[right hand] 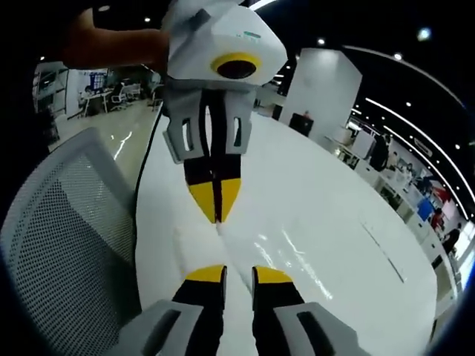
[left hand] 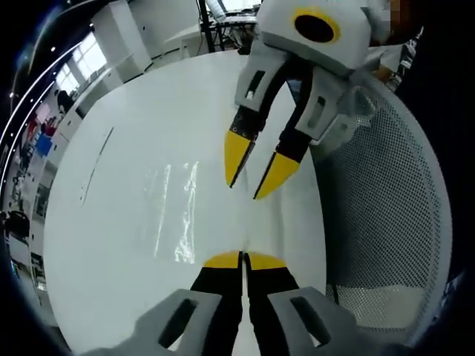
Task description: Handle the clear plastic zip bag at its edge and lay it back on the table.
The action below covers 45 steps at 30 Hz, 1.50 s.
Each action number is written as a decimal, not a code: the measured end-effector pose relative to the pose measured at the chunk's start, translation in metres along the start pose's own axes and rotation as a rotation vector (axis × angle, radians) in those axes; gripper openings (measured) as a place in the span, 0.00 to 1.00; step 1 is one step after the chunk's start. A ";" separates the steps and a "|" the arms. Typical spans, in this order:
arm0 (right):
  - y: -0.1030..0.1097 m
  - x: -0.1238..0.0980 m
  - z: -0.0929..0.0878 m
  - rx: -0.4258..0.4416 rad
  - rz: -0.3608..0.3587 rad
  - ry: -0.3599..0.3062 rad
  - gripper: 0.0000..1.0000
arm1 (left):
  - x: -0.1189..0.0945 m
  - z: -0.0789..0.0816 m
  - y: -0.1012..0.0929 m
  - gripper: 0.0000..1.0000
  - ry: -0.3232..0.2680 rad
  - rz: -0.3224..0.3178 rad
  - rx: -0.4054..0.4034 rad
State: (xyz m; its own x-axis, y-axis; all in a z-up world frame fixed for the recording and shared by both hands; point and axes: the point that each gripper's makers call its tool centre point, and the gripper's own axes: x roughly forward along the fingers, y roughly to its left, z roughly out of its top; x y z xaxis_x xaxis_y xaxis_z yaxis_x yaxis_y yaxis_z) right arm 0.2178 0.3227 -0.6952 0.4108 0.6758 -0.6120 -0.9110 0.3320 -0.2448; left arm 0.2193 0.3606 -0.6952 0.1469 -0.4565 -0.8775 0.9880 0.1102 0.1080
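Left gripper [left hand: 243, 259] jaws pressed together, empty; right gripper [right hand: 239, 274] spread, above flat zip bag [left hand: 173, 211].

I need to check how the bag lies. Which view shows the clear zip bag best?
The left gripper view: the clear zip bag lies flat on the white table, its whole glinting outline visible. The right gripper view catches just faint glare streaks on the table beyond its jaws.

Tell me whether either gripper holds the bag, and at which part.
The right gripper is open and holds nothing. The left gripper is shut beside the bag; whether it pinches the edge cannot be told.
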 end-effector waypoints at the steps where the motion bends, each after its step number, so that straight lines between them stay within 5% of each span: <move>1: 0.000 0.001 0.000 -0.006 0.000 0.000 0.07 | 0.000 0.000 0.000 0.00 -0.002 0.001 0.002; 28: 0.002 0.002 0.004 -0.124 0.026 0.003 0.00 | -0.001 0.005 0.011 0.01 -0.091 0.067 0.101; 45: 0.001 0.000 0.003 -0.087 0.042 -0.003 0.00 | 0.010 0.003 0.012 0.00 -0.116 0.099 0.210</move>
State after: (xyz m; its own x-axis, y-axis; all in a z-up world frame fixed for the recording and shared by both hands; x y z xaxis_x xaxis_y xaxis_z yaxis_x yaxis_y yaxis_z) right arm 0.2173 0.3245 -0.6930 0.3723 0.6899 -0.6209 -0.9271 0.2454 -0.2833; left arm 0.2331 0.3550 -0.7017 0.2354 -0.5524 -0.7997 0.9550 -0.0212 0.2958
